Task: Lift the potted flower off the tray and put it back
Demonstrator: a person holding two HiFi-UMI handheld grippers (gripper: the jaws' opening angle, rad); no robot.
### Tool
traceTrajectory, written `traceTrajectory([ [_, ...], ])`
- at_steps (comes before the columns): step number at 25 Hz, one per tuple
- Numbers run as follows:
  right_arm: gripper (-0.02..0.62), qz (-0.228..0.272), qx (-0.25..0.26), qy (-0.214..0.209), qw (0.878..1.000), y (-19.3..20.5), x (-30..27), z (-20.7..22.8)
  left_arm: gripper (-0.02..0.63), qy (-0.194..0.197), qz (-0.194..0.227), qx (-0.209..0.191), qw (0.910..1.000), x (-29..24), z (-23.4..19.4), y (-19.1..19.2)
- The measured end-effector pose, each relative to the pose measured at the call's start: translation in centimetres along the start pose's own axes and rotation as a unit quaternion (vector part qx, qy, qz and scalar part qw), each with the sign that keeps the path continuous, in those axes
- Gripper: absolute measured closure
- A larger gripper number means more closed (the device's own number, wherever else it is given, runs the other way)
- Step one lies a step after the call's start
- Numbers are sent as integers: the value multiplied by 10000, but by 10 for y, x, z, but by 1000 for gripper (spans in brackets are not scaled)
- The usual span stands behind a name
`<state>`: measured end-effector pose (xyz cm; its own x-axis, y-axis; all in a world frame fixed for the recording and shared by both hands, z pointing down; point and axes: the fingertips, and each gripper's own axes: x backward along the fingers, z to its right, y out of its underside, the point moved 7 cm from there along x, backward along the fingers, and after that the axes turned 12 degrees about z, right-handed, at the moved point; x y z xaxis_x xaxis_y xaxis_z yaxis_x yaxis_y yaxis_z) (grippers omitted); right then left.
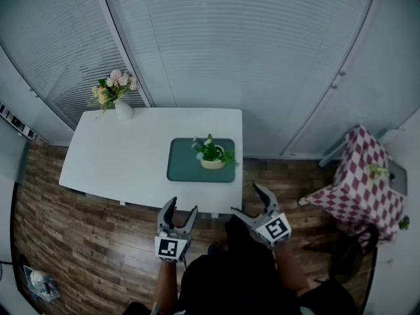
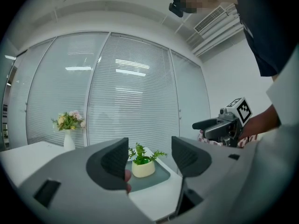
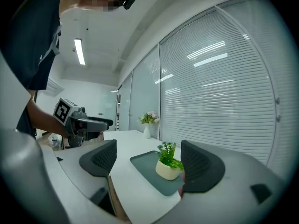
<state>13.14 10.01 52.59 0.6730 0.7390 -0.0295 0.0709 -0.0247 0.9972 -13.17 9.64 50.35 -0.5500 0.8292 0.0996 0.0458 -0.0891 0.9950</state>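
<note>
Potted flower [image 1: 212, 156] stands on the tray's [image 1: 184, 169] right half, by the table's [image 1: 118, 156] right edge. It looks light, its pot rigid, smooth, perhaps breakable; best held across the pot's sides, below the soft leaves. Left gripper [image 1: 182, 206] and right gripper [image 1: 251, 203] gape empty, short of the table.

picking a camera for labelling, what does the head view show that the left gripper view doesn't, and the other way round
Only the head view: the wood floor, the checkered cloth at the right, the white table's whole outline. Only the left gripper view: the ceiling vent. Both: the potted flower on the tray, the vase of flowers, the blinds, and the left gripper and right gripper, both open.
</note>
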Motion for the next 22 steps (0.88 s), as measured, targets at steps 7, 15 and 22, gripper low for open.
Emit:
traceTrajectory([
  [7,202,217,19,46,9998,-3,3,-8,328,182,-46,-148,9997,9,0,2],
  [15,212,294,-9,70,9995,-12,7,-12,548,-15,185,-215,9996,14,-4,-6],
  [22,218,399,-60,124,9991,-29,13,-24,563,40,231,-165,9996,21,1,-19],
])
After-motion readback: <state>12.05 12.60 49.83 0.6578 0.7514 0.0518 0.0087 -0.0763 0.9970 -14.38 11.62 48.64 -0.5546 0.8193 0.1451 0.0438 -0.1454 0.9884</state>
